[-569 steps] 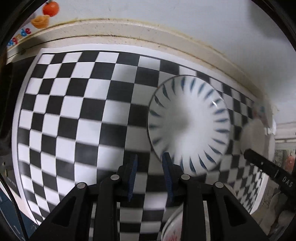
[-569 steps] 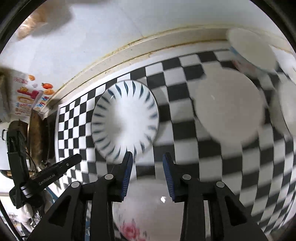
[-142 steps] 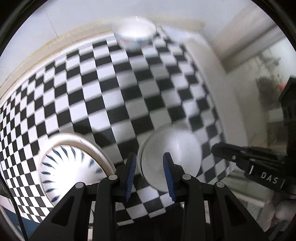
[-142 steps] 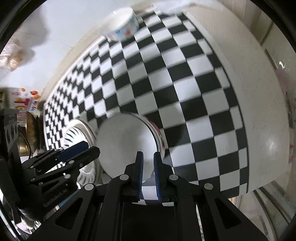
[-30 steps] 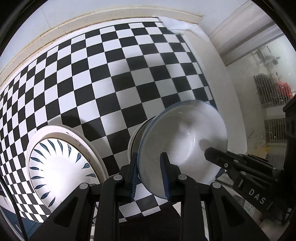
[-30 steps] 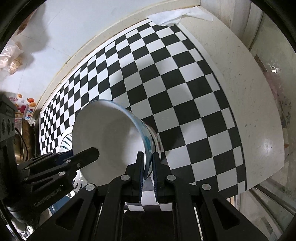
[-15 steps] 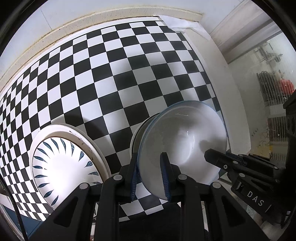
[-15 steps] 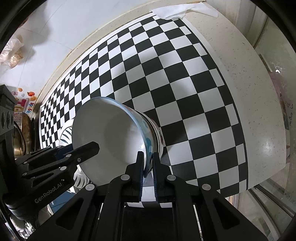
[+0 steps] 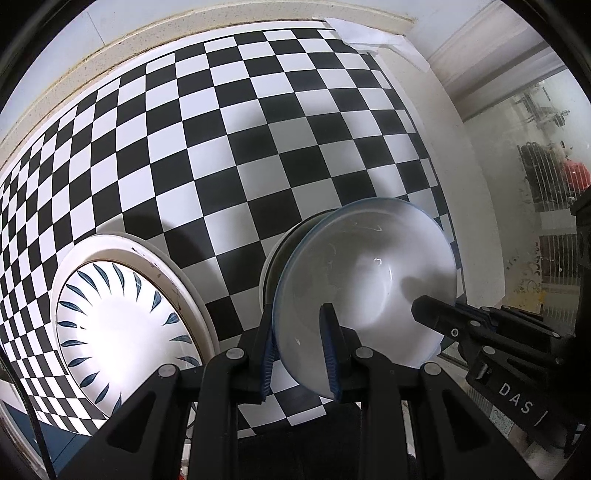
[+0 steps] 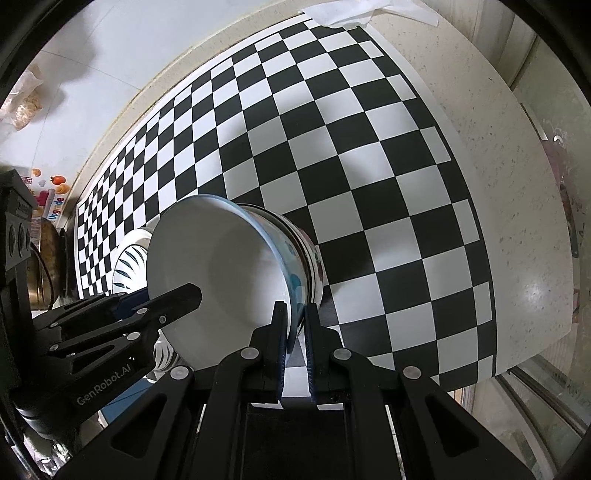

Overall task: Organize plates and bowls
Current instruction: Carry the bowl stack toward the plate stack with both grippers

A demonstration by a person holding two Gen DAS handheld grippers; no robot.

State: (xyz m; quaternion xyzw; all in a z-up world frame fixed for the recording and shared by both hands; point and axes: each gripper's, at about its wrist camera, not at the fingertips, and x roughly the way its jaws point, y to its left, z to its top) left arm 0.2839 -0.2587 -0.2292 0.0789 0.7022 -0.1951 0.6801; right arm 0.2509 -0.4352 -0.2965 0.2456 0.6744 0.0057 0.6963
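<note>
Near the front edge of the table (image 10: 517, 177), on the black-and-white checkered mat (image 9: 229, 140), both claws have hold of the same white bowl (image 9: 365, 280). The left claw (image 9: 299, 350) is clamped on the bowl's near rim, one finger inside and one outside, and the right claw (image 10: 294, 339) pinches the rim from the opposite side, its fingers squeezed tight on the thin edge. From the left wrist view the right claw's black finger pokes into the bowl from the right; from the right wrist view the left claw reaches in from the left.

That bowl is tilted on its side-ish and sits nested into a second bowl with a floral pattern (image 10: 314, 269) underneath it, pretty much touching it. Just beside them to the left is a white plate with blue leaf strokes (image 9: 110, 325) stacked on a larger plain plate (image 9: 184, 273). A crumpled white paper (image 10: 343, 14) lies at the far corner of the mat.
</note>
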